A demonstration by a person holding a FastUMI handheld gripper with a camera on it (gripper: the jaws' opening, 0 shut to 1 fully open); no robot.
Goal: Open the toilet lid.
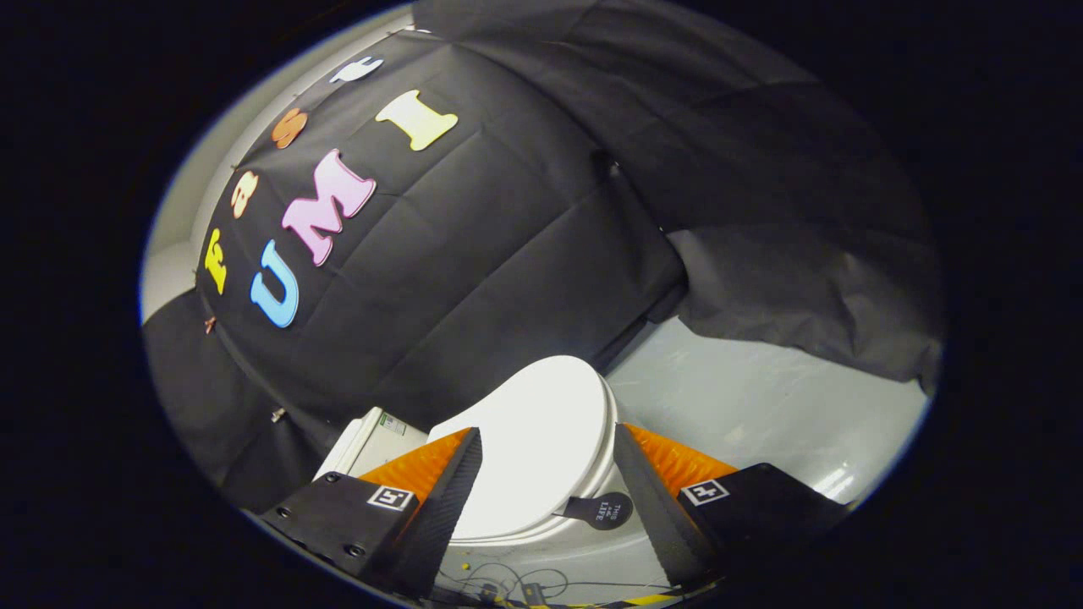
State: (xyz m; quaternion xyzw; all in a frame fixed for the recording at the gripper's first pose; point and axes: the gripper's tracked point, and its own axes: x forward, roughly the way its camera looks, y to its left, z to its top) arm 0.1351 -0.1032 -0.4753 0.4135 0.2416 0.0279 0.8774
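Note:
A white toilet stands on the floor below me, its lid (541,440) lying flat and shut over the bowl. A small dark pull tab (602,510) sticks out from the lid's front rim. The white tank (365,441) sits behind the lid, against the black cloth wall. My gripper (546,444) hovers above the toilet, open, and the lid shows in the wide gap between its two fingers. Neither finger touches the lid or the tab.
Black cloth (474,254) hangs behind and to the right of the toilet. Pale grey floor (761,406) stretches out on the right of the bowl. Thin cables (499,584) lie on the floor just in front of the toilet's base.

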